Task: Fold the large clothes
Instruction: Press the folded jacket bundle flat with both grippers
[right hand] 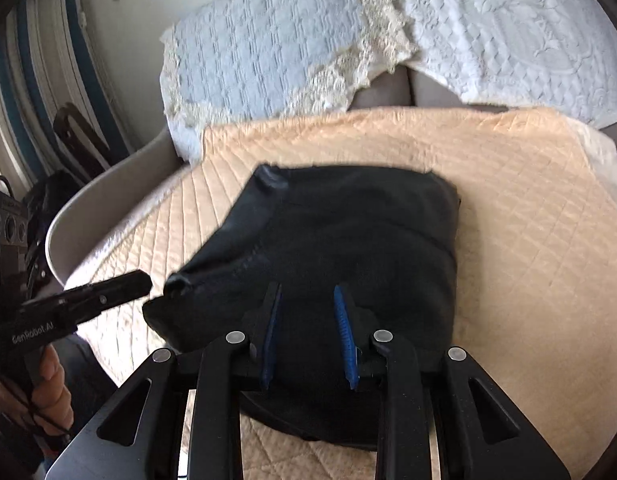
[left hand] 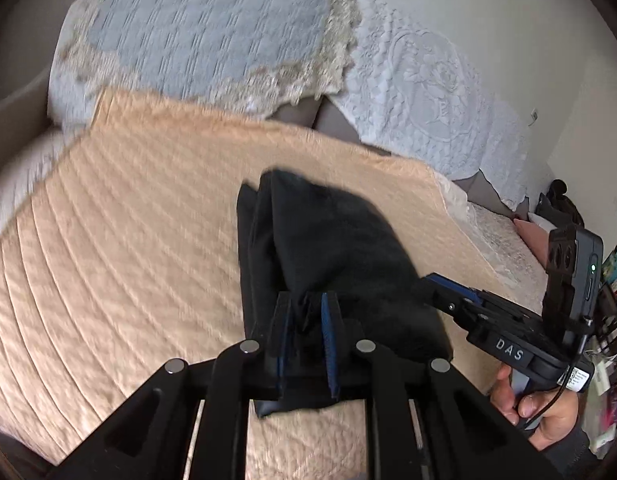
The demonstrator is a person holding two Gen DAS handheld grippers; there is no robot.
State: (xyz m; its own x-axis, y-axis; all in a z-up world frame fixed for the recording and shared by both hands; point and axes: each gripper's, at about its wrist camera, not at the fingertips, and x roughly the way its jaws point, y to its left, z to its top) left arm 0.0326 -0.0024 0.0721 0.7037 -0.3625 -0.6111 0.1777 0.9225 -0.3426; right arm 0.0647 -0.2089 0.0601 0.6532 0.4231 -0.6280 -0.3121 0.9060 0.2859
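Peach quilted bedding (right hand: 528, 240) carries the work. Nearest, the left tool (left hand: 306, 320) pinches a bunched corner of the black garment (right hand: 348, 240), which lies partly folded on the quilt. The right tool (right hand: 308, 320) hovers with jaws parted, clamping nothing visible. Lifting evenly should keep edges aligned. Beyond lie lace-trimmed covers (right hand: 268, 52).

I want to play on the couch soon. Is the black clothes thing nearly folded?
Nearly, it looks like. Done: the black garment already lies in a compact, layered bundle on the peach quilt. In hand: the left gripper pinches a bunched corner of it, while the right gripper sits over the near edge, jaws apart with no clear grip. Left: probably laying that corner down and smoothing the bundle.
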